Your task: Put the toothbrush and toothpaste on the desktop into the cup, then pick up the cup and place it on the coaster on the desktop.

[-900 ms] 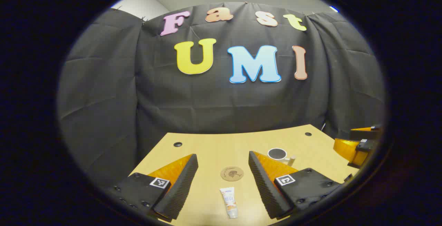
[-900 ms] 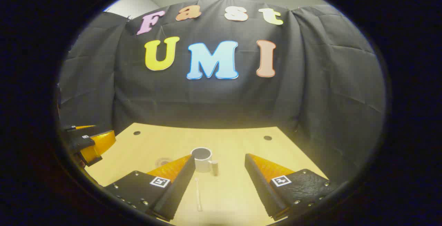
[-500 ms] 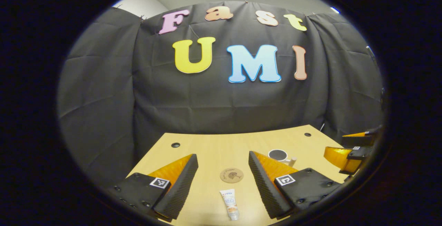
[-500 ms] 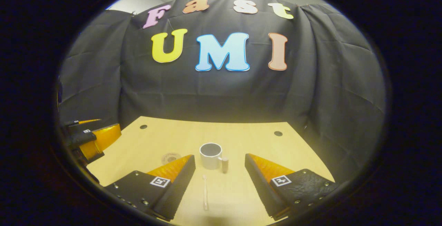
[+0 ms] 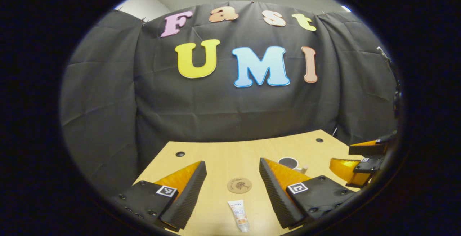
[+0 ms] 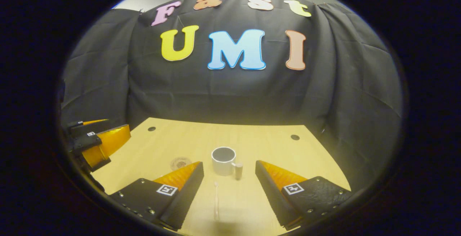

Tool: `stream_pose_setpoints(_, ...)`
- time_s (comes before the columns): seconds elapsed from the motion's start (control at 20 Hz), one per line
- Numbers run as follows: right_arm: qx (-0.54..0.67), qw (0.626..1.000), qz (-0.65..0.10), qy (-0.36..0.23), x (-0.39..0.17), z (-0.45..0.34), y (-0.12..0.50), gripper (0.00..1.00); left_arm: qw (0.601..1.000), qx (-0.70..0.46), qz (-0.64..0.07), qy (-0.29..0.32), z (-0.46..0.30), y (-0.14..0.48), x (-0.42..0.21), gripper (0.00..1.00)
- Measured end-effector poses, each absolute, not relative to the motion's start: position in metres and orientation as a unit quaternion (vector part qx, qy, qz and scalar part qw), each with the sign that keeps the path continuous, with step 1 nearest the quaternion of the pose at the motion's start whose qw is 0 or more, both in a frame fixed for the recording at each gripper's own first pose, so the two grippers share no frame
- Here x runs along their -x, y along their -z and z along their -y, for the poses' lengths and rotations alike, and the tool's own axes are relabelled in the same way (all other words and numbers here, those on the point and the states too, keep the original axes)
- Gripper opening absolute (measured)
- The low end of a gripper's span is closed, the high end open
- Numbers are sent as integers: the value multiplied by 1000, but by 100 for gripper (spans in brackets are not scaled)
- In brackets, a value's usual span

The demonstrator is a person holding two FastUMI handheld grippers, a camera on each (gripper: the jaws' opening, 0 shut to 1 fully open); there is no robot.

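1. Wooden desktop (image 6: 273,149) is seen carrying the cup (image 6: 223,160) near its middle.
2. Toothbrush (image 6: 216,200) is laid before the spread, empty right gripper (image 6: 229,182).
3. Toothpaste (image 5: 239,215) and coaster (image 5: 239,185) are framed by the spread left gripper (image 5: 232,182).

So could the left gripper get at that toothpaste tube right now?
Probably yes: the left gripper is open and the toothpaste lies flat on the desk between its fingers, nothing in the way.

Toothbrush (image 6: 216,203) before cup (image 6: 223,161)
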State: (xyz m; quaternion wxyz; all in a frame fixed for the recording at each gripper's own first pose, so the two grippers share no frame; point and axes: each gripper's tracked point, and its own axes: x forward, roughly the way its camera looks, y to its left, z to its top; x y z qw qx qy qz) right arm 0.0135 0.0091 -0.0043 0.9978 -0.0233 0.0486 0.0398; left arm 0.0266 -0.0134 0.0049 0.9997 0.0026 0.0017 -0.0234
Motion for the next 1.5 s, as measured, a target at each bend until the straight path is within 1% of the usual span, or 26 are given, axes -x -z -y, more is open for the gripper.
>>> stream_pose_setpoints(0.25, 34, 994, -88, -50, -27, -15, 13, 91, 999, 11, -46, 18, 11, 24, -40, 95)
stream_pose_setpoints(0.35, 37, 991, -114, -54, -35, -15, 23, 92, 997, 13, -74, 20, 11, 46, -47, 95)
stream_pose_setpoints(0.4, 36, 989, -134, -58, -42, -13, 35, 91, 996, 14, -90, 22, 13, 59, -51, 92)
stream_pose_setpoints(0.45, 34, 986, -152, -62, -49, -12, 45, 91, 994, 17, -108, 25, 14, 73, -54, 92)
stream_pose_setpoints(0.5, 30, 984, -165, -64, -51, -11, 55, 91, 992, 17, -122, 25, 14, 86, -57, 95)
stream_pose_setpoints(0.55, 28, 982, -177, -67, -54, -11, 65, 91, 991, 16, -132, 25, 14, 96, -59, 95)
stream_pose_setpoints(0.6, 24, 979, -188, -69, -56, -12, 74, 91, 989, 15, -144, 25, 15, 106, -62, 99)
stream_pose_setpoints(0.65, 20, 977, -201, -71, -58, -15, 86, 91, 987, 14, -156, 25, 15, 117, -63, 95)
stream_pose_setpoints(0.8, 23, 967, -244, -69, -65, -13, 114, 92, 981, 11, -193, 28, 16, 149, -70, 95)
stream_pose_setpoints(0.9, 29, 955, -286, -69, -68, -12, 137, 92, 973, 6, -230, 30, 17, 174, -72, 96)
stream_pose_setpoints(0.95, 31, 951, -301, -70, -71, -13, 145, 93, 968, 6, -251, 30, 18, 190, -72, 93)
stream_pose_setpoints(1.0, 34, 946, -314, -69, -72, -12, 152, 93, 964, 7, -264, 28, 18, 202, -73, 98)
stream_pose_setpoints(1.1, 38, 938, -339, -67, -76, -13, 168, 94, 956, 4, -291, 25, 19, 223, -77, 98)
stream_pose_setpoints(1.15, 36, 934, -349, -68, -79, -14, 174, 94, 953, 2, -301, 24, 21, 233, -80, 95)
stream_pose_setpoints(1.2, 34, 931, -356, -69, -81, -14, 180, 94, 951, 1, -309, 23, 22, 240, -81, 98)
stream_pose_setpoints(1.25, 35, 929, -362, -68, -85, -13, 184, 94, 948, 2, -318, 24, 23, 249, -83, 98)
stream_pose_setpoints(1.4, 39, 921, -382, -68, -89, -14, 197, 94, 940, 6, -341, 23, 27, 271, -87, 98)
stream_pose_setpoints(1.45, 39, 917, -391, -68, -90, -15, 201, 94, 937, 7, -349, 21, 27, 277, -87, 95)
stream_pose_setpoints(1.5, 38, 915, -396, -68, -92, -16, 206, 94, 935, 8, -355, 20, 28, 281, -87, 95)
